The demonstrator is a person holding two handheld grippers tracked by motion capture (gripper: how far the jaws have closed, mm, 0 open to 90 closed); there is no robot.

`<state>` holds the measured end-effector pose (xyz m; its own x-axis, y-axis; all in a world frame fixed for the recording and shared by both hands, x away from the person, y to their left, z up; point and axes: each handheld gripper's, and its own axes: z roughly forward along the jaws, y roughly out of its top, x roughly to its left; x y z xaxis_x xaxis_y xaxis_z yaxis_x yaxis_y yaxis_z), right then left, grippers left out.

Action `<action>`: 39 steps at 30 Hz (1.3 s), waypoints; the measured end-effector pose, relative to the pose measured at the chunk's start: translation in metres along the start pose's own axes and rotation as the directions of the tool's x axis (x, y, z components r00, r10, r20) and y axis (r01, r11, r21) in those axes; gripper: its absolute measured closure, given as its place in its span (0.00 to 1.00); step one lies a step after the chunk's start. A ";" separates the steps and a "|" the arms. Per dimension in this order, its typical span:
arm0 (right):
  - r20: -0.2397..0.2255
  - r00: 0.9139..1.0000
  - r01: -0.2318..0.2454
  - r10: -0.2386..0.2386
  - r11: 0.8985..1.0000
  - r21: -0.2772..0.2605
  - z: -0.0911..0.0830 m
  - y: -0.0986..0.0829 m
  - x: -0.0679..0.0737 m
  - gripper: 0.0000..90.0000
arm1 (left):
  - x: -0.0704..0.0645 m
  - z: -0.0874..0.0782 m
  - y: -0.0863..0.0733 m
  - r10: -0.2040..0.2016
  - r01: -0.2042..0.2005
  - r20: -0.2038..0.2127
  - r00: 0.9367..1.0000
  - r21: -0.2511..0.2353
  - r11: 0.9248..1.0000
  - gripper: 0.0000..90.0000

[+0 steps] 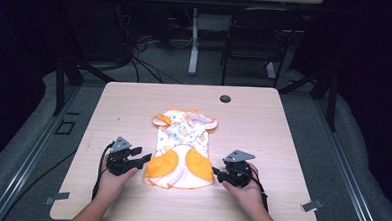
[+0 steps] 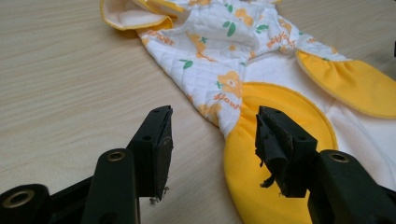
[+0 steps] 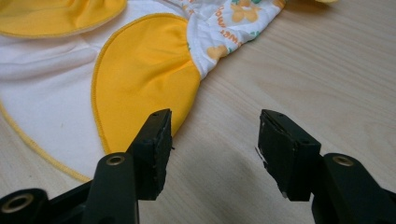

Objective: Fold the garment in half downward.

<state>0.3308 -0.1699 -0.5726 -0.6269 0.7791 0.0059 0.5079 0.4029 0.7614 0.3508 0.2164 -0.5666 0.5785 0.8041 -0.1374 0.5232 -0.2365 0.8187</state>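
Left gripper [image 2: 211, 142]: jaws apart, empty; yellow flap edge between them, nothing pinched.
Right gripper [image 3: 214, 144]: jaws apart over bare bench [image 3: 327, 70]; garment's yellow panel just beyond one jaw.
Baby garment [image 1: 182, 147]: flat mid-bench, between both grippers.
High view: cable hole [image 1: 225, 99] far beyond garment.

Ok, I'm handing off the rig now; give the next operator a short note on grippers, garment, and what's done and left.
Left gripper: open, holding nothing, low at the garment's near left edge, jaws either side of the orange panel's edge.
Right gripper: open, holding nothing, just off the near right edge, beside the other orange panel.
Garment: lies flat mid-table, sleeves at the far end, orange panels nearest you.
Done: garment spread out; no fold shows yet.
Left: probably grip both near corners and start the fold.
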 end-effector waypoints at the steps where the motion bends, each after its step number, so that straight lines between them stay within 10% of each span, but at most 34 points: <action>1: 0.002 1.000 0.004 -0.004 1.000 -0.002 0.001 0.000 0.000 0.49 | 0.000 0.000 -0.001 0.000 0.000 0.004 1.000 0.005 1.000 0.52; 14: -0.014 1.000 -0.016 0.015 0.999 -0.048 0.002 0.007 0.006 0.57 | -0.011 0.002 -0.002 0.050 -0.050 0.042 0.998 0.007 0.999 0.53; 26: -0.077 0.994 0.082 -0.083 0.997 -0.011 0.015 0.021 0.024 0.90 | -0.030 0.021 -0.003 0.150 -0.154 0.061 0.987 0.063 0.986 0.96; 39: -0.128 0.982 0.150 -0.141 0.987 0.065 0.023 0.013 0.026 0.94 | -0.033 0.019 -0.015 0.175 -0.184 0.081 0.981 0.113 0.976 0.99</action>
<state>0.3349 -0.1335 -0.5773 -0.7626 0.6466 -0.0185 0.4454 0.5456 0.7099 0.3359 0.1831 -0.5856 0.7098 0.7034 -0.0365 0.4757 -0.4405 0.7614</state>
